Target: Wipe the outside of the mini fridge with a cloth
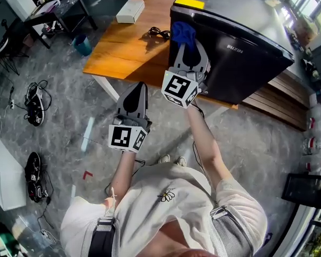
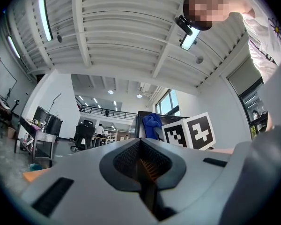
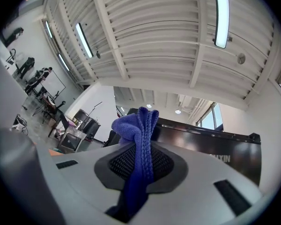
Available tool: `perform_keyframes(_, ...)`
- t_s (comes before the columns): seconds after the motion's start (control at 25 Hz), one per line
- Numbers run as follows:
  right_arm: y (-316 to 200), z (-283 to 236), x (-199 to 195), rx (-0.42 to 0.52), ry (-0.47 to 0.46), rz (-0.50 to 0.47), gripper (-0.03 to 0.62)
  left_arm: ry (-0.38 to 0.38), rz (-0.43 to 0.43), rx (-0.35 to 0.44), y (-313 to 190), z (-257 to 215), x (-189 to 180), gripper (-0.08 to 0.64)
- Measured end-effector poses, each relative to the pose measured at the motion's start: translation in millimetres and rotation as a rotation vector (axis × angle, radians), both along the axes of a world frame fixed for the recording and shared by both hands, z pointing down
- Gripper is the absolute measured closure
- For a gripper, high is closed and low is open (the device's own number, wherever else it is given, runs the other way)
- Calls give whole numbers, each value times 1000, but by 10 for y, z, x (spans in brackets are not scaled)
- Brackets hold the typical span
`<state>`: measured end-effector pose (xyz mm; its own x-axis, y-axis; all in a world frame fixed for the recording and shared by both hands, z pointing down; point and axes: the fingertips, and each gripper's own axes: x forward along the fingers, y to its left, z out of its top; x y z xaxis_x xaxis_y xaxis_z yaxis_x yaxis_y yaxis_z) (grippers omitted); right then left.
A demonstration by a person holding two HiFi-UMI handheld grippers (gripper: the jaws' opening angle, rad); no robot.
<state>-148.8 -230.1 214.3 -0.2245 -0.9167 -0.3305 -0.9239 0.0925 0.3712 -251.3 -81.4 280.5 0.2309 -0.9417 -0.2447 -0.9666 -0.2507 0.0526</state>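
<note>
Cloth [image 1: 183,33] (blue, knitted) sits clamped in the right gripper [image 1: 186,46] at a top corner of the fridge [image 1: 241,52], which stands at the table's [image 1: 128,47] right end. The left gripper [image 1: 138,88], clenched empty, hangs off the table's near edge.

Floor: grey marbled floor [image 1: 69,116] lay strewn with black cables [image 1: 35,103] | Furniture: orange-brown wooden table [image 1: 123,58] bore flat white box [image 1: 130,10] | Overhead: white ribbed ceiling [image 2: 117,27] carried long strip lights [image 2: 43,18] | Daylight: came through tall window [image 2: 168,104]
</note>
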Motion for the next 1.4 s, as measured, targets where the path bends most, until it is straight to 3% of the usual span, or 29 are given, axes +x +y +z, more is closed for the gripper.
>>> perform_keyframes(0.8,266,-63,2074,33,-65,305,529,-31,240,13,-117,-58,1336,555)
perform_keyframes(1.0,272,-16,2559,20,-79,379,529,22,274,32,-149,-186,1628,555)
perform_keyframes(1.4,263,46,3280,11,-93,482,529,7,312,30,-180,-191,2039,555)
